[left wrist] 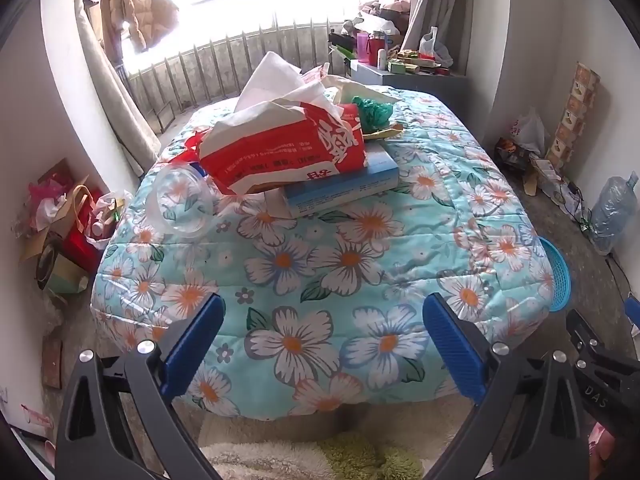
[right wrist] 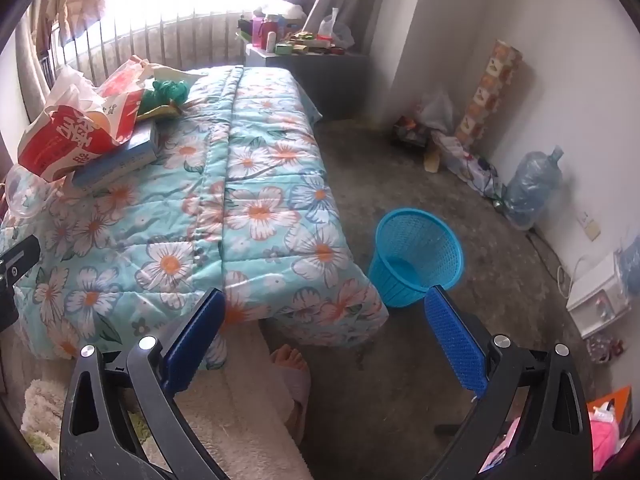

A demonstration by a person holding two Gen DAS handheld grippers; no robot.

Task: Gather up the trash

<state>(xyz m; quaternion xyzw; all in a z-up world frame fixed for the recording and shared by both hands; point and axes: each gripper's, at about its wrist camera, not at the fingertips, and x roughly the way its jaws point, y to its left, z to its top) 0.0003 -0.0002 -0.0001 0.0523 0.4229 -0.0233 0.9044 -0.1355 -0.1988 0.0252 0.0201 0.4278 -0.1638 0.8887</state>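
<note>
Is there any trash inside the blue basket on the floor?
No, the right wrist view looks into the blue basket standing beside the flowered quilt, and only its bare bottom shows.

Bedroom with a floral quilt [left wrist: 320, 264] over the bed.
A tan jacket [left wrist: 132, 8] hangs by the bright window; a water jug [right wrist: 532, 188] stands against the wall.

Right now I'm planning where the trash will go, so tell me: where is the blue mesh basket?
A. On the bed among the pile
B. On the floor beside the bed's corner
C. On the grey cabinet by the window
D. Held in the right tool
B: the blue mesh basket stands upright on the bare floor just off the corner of the floral quilt, with neither tool touching it.
</note>
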